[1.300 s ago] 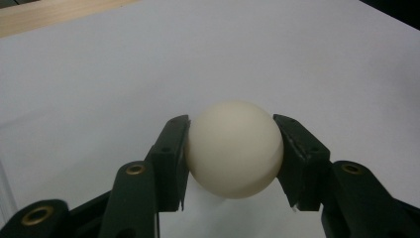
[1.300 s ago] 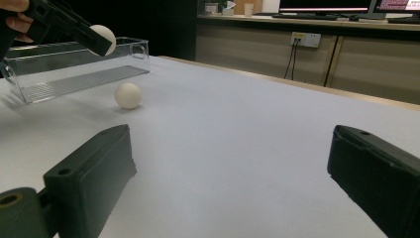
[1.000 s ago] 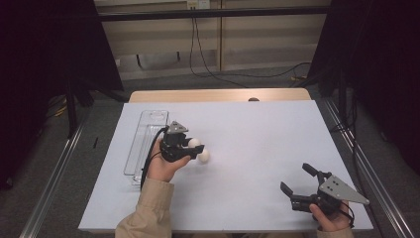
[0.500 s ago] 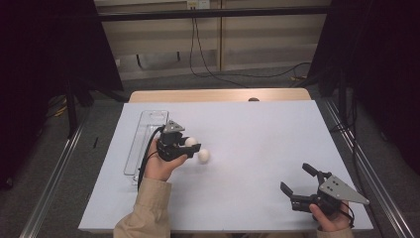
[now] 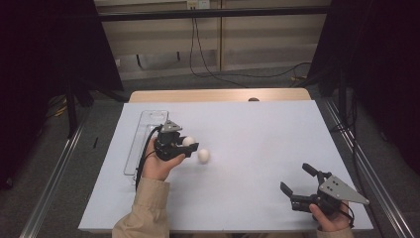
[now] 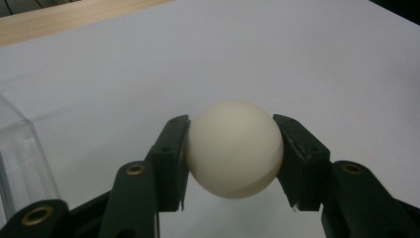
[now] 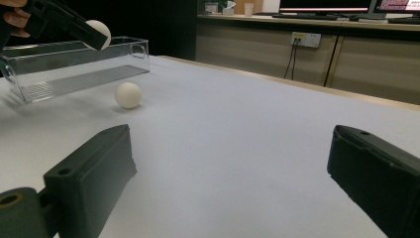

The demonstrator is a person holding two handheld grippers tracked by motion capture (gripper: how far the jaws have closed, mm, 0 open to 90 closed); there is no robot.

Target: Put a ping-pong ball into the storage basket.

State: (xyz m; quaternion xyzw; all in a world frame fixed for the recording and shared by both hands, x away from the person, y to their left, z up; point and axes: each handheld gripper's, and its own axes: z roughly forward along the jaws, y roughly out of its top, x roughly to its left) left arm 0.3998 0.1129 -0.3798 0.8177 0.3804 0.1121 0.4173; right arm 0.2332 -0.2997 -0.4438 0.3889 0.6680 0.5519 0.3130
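One white ball (image 6: 233,148) clamped between left tool (image 6: 232,158) jaws, raised off table (image 5: 257,134)

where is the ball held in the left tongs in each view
High view: the held ball sits left of centre, at the tip of the left tongs, beside the loose ball.
Left gripper view: it is at centre, clamped between the two black jaws.
Right gripper view: top left, raised over the table.
Shared landmark: the clear tray, close by the held ball.
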